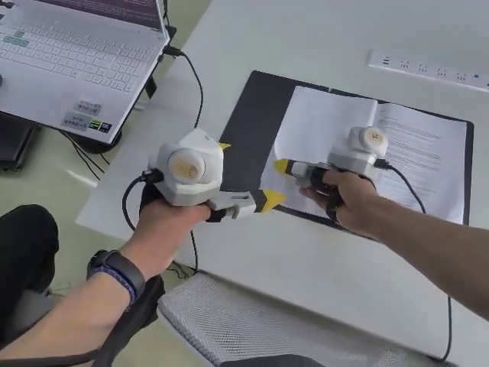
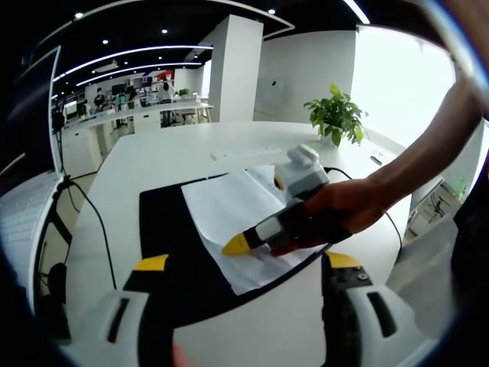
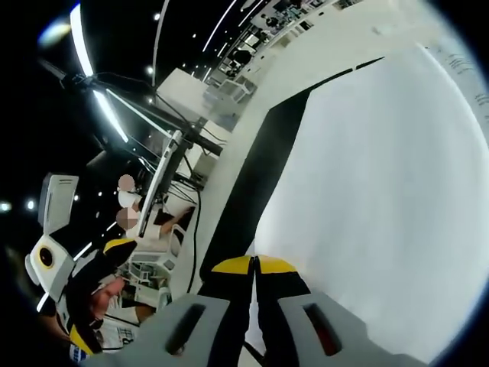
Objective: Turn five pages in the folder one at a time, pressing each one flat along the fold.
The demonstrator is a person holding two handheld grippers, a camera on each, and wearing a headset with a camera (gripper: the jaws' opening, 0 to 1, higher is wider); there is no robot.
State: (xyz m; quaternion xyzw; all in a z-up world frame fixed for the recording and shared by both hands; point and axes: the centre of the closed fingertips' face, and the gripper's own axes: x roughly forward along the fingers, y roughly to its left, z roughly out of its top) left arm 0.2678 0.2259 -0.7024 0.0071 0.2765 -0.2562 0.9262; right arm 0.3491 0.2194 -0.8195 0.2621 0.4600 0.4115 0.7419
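**Doubled or creased page risked**

The folder (image 1: pixel 252 115) lies open on the tabletop (image 1: pixel 306 46). The right hand-held gripper (image 3: pixel 256 265), jaws pressed together, is set over its left page (image 1: pixel 321 122); whether paper is pinched cannot be told. The left hand-held gripper (image 2: pixel 246 262) is held wide open, empty, nearby. Two sheets could be dragged together, or a crease made.

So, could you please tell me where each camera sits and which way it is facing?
Left gripper view: rides the left tool, facing across the folder; its open jaws show, plus the right tool and the hand holding it.
Right gripper view: rides the right tool, facing along the white page; its closed jaws show.
Head view: on the headset, looking down at the table; both forearms show.
All three share the folder.
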